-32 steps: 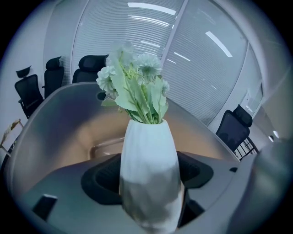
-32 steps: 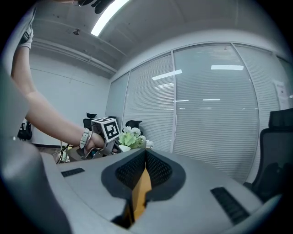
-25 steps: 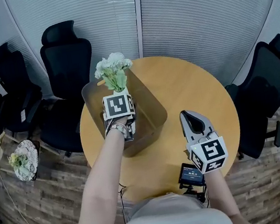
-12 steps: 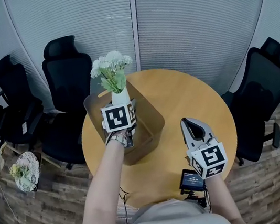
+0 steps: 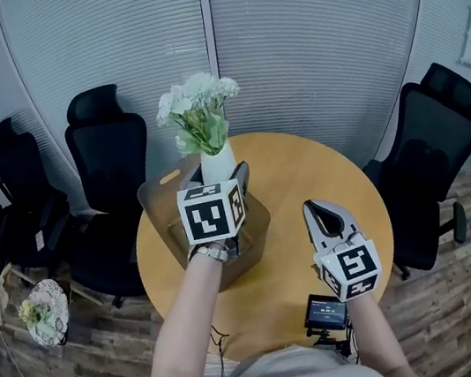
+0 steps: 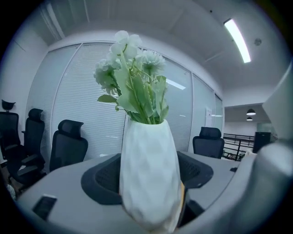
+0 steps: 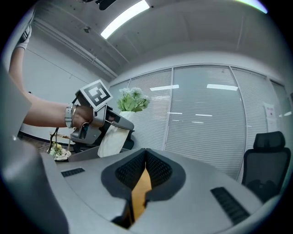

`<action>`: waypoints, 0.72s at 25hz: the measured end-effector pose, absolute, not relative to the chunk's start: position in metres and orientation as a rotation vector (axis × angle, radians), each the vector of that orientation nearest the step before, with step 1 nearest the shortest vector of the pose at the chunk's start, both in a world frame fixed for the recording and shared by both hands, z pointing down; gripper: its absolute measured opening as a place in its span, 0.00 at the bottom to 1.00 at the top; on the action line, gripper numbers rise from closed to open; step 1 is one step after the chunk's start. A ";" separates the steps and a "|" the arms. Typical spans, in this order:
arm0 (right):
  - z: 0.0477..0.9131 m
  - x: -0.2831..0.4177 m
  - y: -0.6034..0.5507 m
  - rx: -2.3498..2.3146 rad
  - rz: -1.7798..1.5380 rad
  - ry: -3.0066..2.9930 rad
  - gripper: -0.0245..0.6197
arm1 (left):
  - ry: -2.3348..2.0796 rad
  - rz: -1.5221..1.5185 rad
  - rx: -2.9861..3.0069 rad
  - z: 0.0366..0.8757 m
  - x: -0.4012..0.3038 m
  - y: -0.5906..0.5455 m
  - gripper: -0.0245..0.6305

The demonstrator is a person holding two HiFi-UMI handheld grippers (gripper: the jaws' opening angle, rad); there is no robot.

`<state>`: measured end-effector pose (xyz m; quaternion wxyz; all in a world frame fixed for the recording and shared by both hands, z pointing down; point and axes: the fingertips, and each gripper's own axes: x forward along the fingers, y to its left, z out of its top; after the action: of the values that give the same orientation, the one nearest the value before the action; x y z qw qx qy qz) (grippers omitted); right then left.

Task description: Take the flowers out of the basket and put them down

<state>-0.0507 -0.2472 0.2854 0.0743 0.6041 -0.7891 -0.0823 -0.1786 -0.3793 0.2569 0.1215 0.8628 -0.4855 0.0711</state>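
Note:
White and green flowers (image 5: 198, 109) stand in a white faceted vase (image 5: 216, 165). My left gripper (image 5: 216, 175) is shut on the vase's body and holds it upright in the air, above the brown basket (image 5: 160, 206) on the round wooden table (image 5: 322, 169). In the left gripper view the vase (image 6: 149, 173) fills the gap between the left gripper (image 6: 149, 180) pads, with the flowers (image 6: 132, 77) above. My right gripper (image 5: 316, 210) hovers over the table's front right, shut and empty; its jaws meet in the right gripper view (image 7: 145, 154), which also shows the vase (image 7: 112, 137) at the left.
Black office chairs (image 5: 106, 160) ring the table, one at the right (image 5: 433, 168). A small device with a lit screen (image 5: 325, 311) sits at the table's near edge. A dish with flowers (image 5: 38, 316) lies on the wooden floor at the left. Blinds cover the glass wall behind.
My left gripper has lifted the vase of flowers up out of the basket. The right gripper has stayed in about the same place.

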 end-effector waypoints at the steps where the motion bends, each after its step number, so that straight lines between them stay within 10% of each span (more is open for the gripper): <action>1: 0.283 -0.048 -0.247 1.824 -0.254 -2.359 0.08 | -1.395 0.194 2.545 0.251 -0.170 -0.375 0.59; 18: 0.270 0.019 -0.230 1.990 -0.289 -2.220 0.08 | -1.049 0.143 2.761 0.254 -0.033 -0.327 0.59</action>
<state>0.0193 -0.2301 0.2697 0.0729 0.6625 -0.7392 -0.0962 -0.0328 -0.3267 0.2543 0.0920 0.9298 -0.3532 0.0481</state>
